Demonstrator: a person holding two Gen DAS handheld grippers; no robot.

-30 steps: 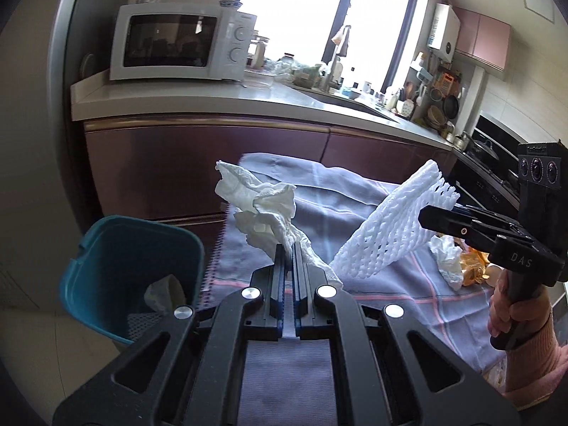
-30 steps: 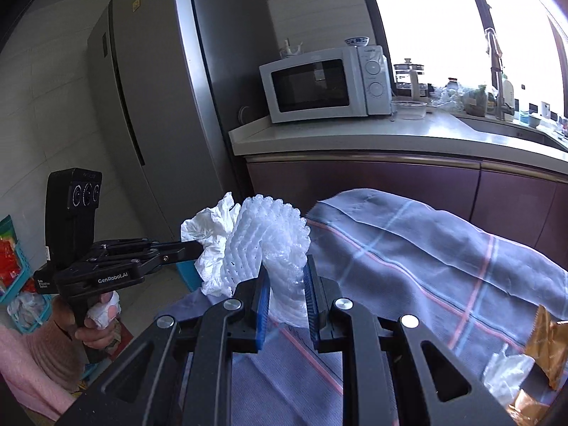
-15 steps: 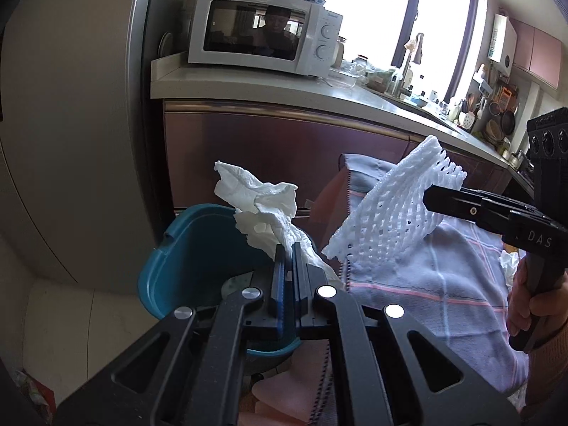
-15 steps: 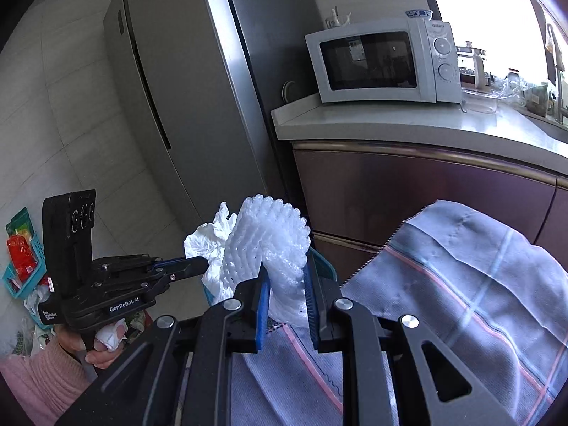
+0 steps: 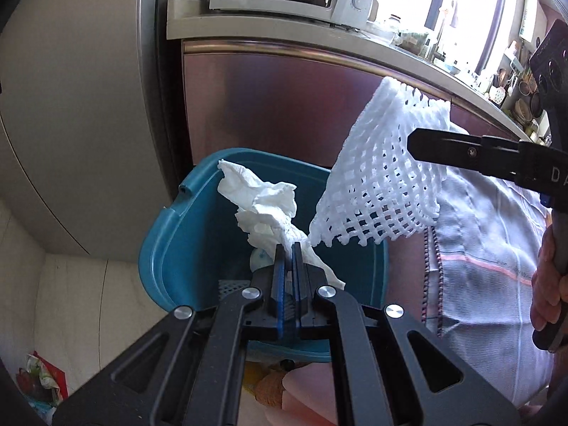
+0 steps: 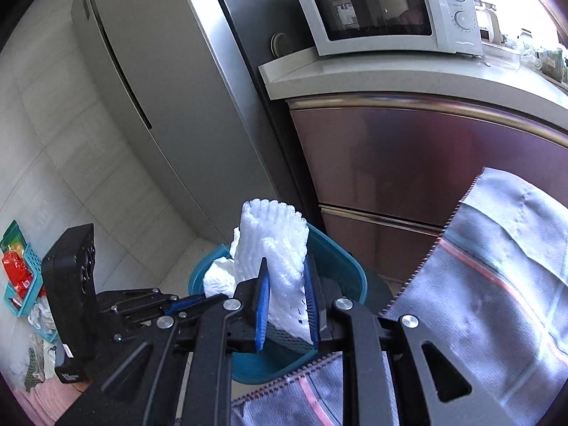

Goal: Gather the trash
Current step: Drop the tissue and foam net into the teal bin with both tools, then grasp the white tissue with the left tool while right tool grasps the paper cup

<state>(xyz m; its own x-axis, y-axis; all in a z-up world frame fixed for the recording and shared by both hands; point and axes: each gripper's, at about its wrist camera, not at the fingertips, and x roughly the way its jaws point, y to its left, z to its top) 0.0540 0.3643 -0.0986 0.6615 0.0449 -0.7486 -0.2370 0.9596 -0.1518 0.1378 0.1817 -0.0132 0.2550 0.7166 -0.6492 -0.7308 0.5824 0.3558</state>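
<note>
My left gripper (image 5: 288, 248) is shut on a crumpled white paper tissue (image 5: 264, 206), holding it over the mouth of the teal waste bin (image 5: 167, 248). My right gripper (image 6: 285, 269) is shut on a white foam fruit net (image 6: 275, 245), which also hangs above the teal bin (image 6: 340, 266). In the left wrist view the foam net (image 5: 380, 177) sits to the right of the tissue, pinched by the right gripper's black fingers (image 5: 461, 145). In the right wrist view the tissue (image 6: 220, 277) shows left of the net, with the left gripper (image 6: 198, 298) beside it.
The bin stands on the floor against a dark red cabinet (image 5: 284, 103) under a counter with a white microwave (image 6: 383, 10). A steel fridge (image 6: 170, 81) rises on the left. A striped grey tablecloth (image 6: 497, 284) hangs at the right. A small basket with packets (image 6: 17, 269) lies on the floor.
Both grippers have swung left off the cloth-covered table and sunk toward the teal bin, carrying the tissue and the foam net. Both grips are unchanged.
</note>
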